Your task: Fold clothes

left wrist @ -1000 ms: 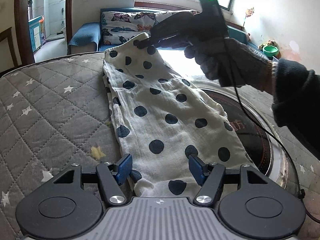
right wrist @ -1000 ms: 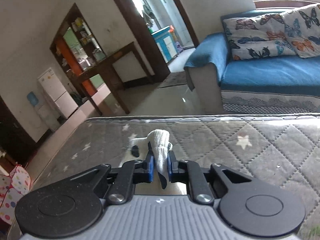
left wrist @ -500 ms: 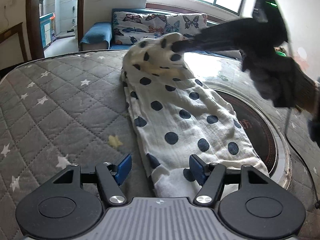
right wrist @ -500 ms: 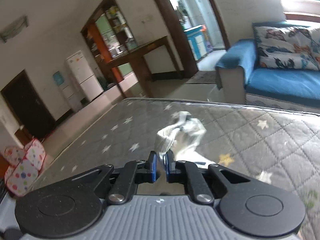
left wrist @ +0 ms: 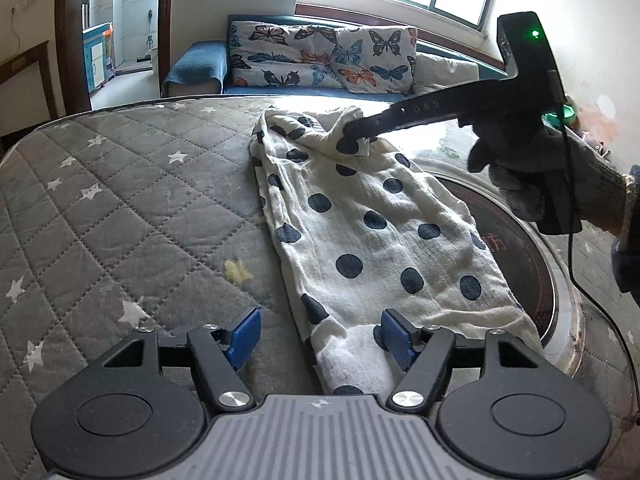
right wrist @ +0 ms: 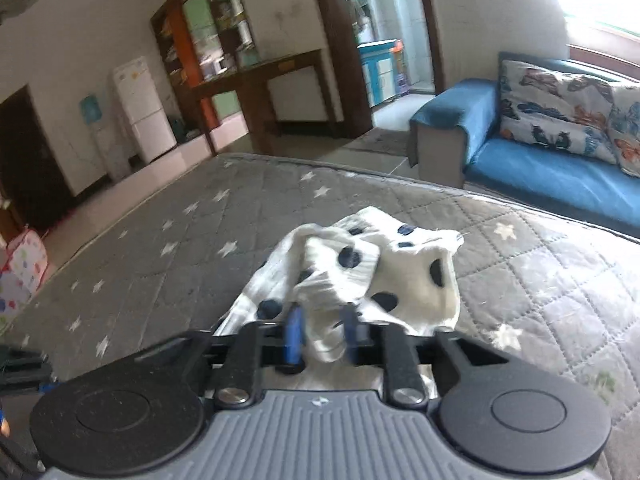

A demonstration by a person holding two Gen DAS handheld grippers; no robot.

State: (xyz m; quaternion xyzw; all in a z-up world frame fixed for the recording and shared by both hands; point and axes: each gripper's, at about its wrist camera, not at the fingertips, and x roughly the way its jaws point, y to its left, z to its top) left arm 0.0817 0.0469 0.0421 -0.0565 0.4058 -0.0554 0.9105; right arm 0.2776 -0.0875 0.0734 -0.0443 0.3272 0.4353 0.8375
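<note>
The right gripper [right wrist: 320, 338] pinches the bunched far end of a white, navy-dotted cotton garment [left wrist: 372, 236] stretched across a grey star-quilted mattress [left wrist: 120, 208], while the left gripper [left wrist: 320, 338] gapes wide over its near end

I am looking at a white, crinkled cotton garment with dark navy polka dots [left wrist: 372, 236], lying lengthwise on the grey quilted star-patterned mattress [left wrist: 120, 208]. Its near end is lying flat and narrow, while its far end is bunching up in a rumpled, raised heap [right wrist: 360, 264], folding back over itself.
</note>
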